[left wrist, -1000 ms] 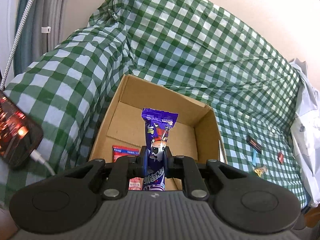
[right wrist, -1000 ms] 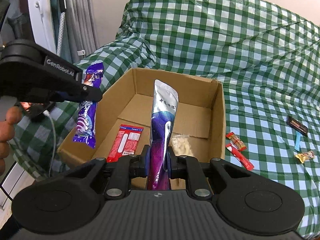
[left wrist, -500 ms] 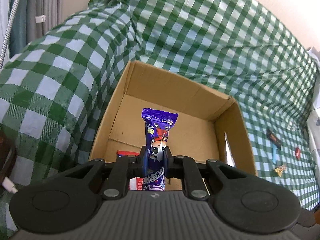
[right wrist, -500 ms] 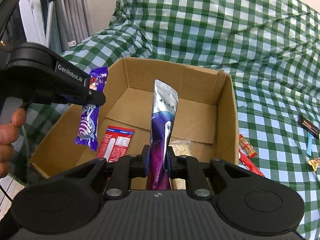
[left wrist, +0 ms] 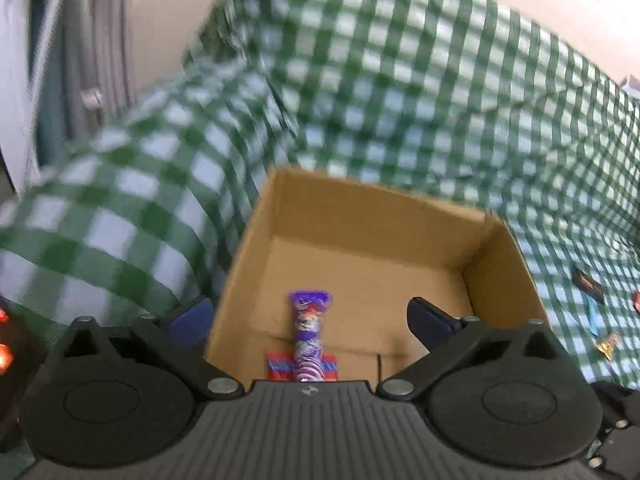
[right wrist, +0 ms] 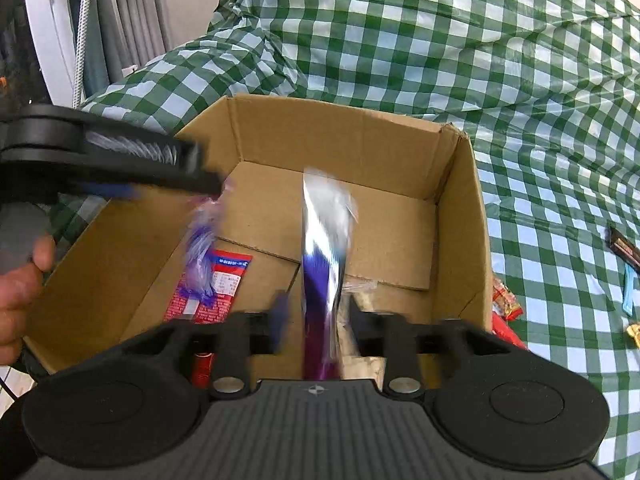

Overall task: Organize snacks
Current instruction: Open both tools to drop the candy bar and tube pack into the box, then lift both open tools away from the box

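An open cardboard box point(left wrist: 360, 188) sits on the green checked cloth point(left wrist: 440, 100). My left gripper point(left wrist: 308, 316) hangs over its near left part, jaws opening wide. The purple snack bar point(left wrist: 310, 332) is blurred between them and touches neither pad. In the right wrist view the same bar point(right wrist: 202, 256) drops below the left gripper's finger point(right wrist: 160, 168). My right gripper point(right wrist: 318, 314) is over the box's point(right wrist: 460, 216) near middle, jaws opening. A silver and purple pouch point(right wrist: 324, 232) stands loose between them.
A red packet point(right wrist: 216, 284) and a clear bag point(right wrist: 360, 292) lie on the box floor. Right of the box, on the cloth point(right wrist: 540, 80), lie red sticks point(right wrist: 506, 304), a dark bar point(right wrist: 624, 246), a blue stick point(right wrist: 628, 292) and a gold candy point(right wrist: 634, 330). A person's hand point(right wrist: 20, 292) is at left.
Both grippers were shut on their snacks and have sprung open. The purple bar and the pouch are let go and sink into the box. Both grippers moved lower and closer.
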{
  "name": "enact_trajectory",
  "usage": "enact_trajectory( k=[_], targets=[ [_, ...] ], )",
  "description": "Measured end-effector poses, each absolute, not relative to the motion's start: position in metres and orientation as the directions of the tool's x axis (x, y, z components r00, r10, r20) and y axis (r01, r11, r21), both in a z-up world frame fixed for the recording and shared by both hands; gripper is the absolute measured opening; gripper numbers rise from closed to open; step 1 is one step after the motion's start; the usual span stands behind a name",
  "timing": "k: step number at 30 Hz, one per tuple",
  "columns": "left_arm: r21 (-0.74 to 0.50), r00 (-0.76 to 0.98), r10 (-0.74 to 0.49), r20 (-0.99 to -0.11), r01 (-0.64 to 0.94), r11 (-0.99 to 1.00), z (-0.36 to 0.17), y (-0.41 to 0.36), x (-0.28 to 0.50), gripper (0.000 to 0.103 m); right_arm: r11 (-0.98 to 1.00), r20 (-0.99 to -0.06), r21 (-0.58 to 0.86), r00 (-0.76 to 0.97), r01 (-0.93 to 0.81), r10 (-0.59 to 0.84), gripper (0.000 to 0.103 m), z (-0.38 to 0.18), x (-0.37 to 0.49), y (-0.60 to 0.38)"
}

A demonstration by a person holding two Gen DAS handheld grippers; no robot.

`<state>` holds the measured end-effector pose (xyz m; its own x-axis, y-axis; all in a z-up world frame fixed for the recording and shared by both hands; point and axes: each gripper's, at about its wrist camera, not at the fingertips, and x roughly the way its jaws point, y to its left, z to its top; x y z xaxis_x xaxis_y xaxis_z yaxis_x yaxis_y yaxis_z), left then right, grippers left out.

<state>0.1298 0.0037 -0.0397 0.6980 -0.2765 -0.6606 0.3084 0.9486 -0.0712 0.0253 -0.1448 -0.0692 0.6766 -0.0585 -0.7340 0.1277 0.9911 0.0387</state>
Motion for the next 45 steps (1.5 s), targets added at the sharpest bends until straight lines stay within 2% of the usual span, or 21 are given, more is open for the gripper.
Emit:
enact_trajectory(
  k=[1,3,5,10,15,26,45],
  targets=[
    [-0.063,0.691,-0.278,-0.667,0.320,0.945,-0.038,0.004,0.126,0.103,0.992,-0.731,0.021,0.679,0.127,-0.072,0.079,-0.067,0.023,-0.145],
    [-0.066,0.667,-0.272,-0.694,0.316,0.946,-0.037,0.006,0.119,0.103,0.992,-0.735,0.008,0.673,0.124,-0.078,0.080,-0.062,0.017,-0.144],
    [-0.085,0.637,-0.270,-0.722,0.306,0.948,-0.038,0.012,0.109,0.103,0.990,-0.754,0.016,0.652,0.142,-0.082,0.086,-0.058,0.008,-0.144],
    [-0.114,0.576,-0.261,-0.775,0.279,0.953,-0.040,0.038,0.070,0.103,0.981,-0.771,0.067,0.633,0.181,-0.064,0.090,-0.047,-0.031,-0.130],
    [-0.059,0.599,-0.227,-0.768,0.287,0.956,-0.029,0.057,0.022,0.103,0.978,-0.754,0.082,0.654,0.191,-0.064,0.091,-0.029,-0.071,-0.107],
    [-0.064,0.667,-0.250,-0.701,0.291,0.955,0.006,0.077,-0.045,0.103,0.978,-0.678,0.076,0.729,0.194,-0.092,0.093,0.007,-0.131,-0.084],
    [-0.046,0.743,-0.250,-0.621,0.284,0.958,0.043,0.093,-0.104,0.103,0.982,-0.571,0.082,0.815,0.170,-0.093,0.094,0.038,-0.189,-0.070]
  ],
)
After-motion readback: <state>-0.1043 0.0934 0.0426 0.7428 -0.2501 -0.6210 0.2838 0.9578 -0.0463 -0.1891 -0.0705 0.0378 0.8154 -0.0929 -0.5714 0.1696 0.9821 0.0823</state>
